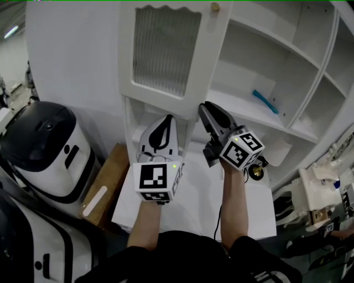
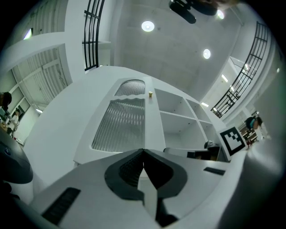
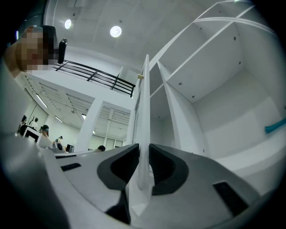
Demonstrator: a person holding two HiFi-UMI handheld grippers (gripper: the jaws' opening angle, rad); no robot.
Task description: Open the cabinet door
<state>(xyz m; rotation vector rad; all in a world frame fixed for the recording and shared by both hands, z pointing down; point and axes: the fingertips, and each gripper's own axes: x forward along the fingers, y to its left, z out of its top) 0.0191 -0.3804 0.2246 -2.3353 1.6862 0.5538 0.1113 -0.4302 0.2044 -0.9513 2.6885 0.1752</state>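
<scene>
The white cabinet door [image 1: 166,55] has a ribbed glass panel and a small brass knob [image 1: 215,7], and it stands swung out from the cabinet's open shelves [image 1: 265,61]. My right gripper [image 1: 203,106] is at the door's lower free edge. In the right gripper view the door's thin edge [image 3: 144,112] runs up between the two pads, and the right gripper [image 3: 144,154] is shut on it. My left gripper [image 1: 165,118] sits just below the door's bottom rail, shut with nothing in it. Its tips meet in the left gripper view [image 2: 143,152], under the glass panel [image 2: 120,125].
A blue tool [image 1: 265,101] lies on a middle shelf. A black and white machine [image 1: 47,149] stands at the left, beside a wooden board [image 1: 108,182]. A white tabletop [image 1: 260,210] lies under my arms. White parts [image 1: 318,193] are piled at the right.
</scene>
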